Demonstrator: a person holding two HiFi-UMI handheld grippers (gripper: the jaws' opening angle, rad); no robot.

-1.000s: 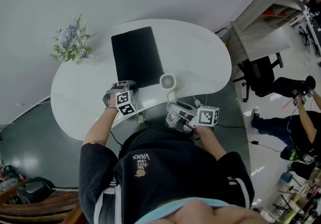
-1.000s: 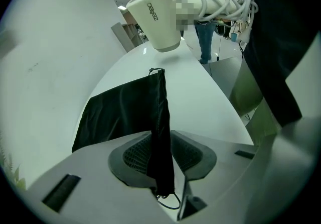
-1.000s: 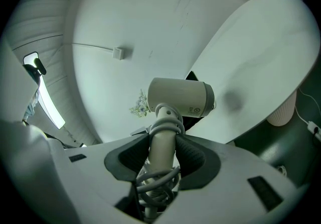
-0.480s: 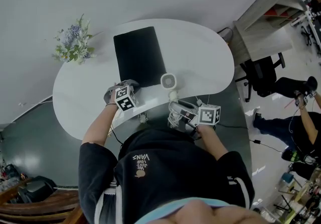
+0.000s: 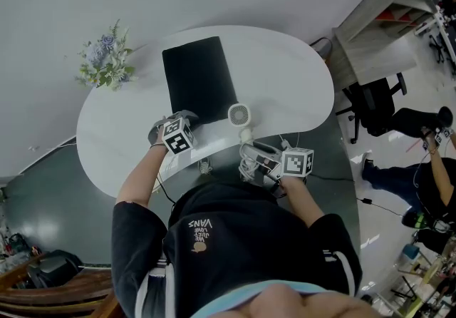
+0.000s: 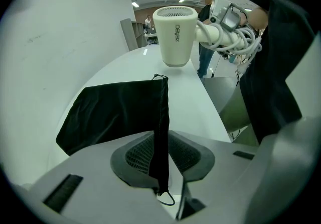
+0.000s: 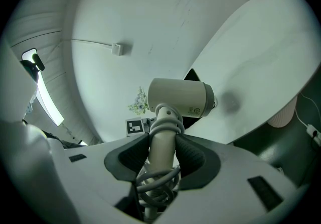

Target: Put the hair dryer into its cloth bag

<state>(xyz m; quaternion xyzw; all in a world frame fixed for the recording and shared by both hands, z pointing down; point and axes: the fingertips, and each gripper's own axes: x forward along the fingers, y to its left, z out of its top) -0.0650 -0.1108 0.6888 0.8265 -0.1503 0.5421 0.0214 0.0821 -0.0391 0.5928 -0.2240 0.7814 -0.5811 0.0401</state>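
Far left on the white bench (image 5: 285, 67), a bunch of flowers (image 5: 105, 60) sits well clear of the action. Next along, the black cloth bag (image 5: 198, 80) lies flat. The left gripper (image 5: 174, 135) points steeply down at the bag's near edge. Its jaws are easing apart, with the bag's hem pinched between them and pulled up taut.

That's the worry: any wider and the hem drops, and the mouth falls shut. I also can't tell whether one layer or both are caught. If both are, the bag won't open at all.

Moving right, the hair dryer (image 5: 239, 115) has its head just beside the bag's near corner. The right gripper (image 5: 274, 163) is clamped on its handle. The cord (image 7: 158, 178) is coiled around that handle, and those loops could snag on the mouth going in.

From the head, a marker cube hides the left gripper's jaws. Only the left gripper view shows the hem between the pads, with a drawstring loop (image 6: 166, 199) dangling below. The right gripper view alone shows the pads squeezing the handle. Only the head view gives the whole layout, with an office chair (image 5: 370, 106) far right.
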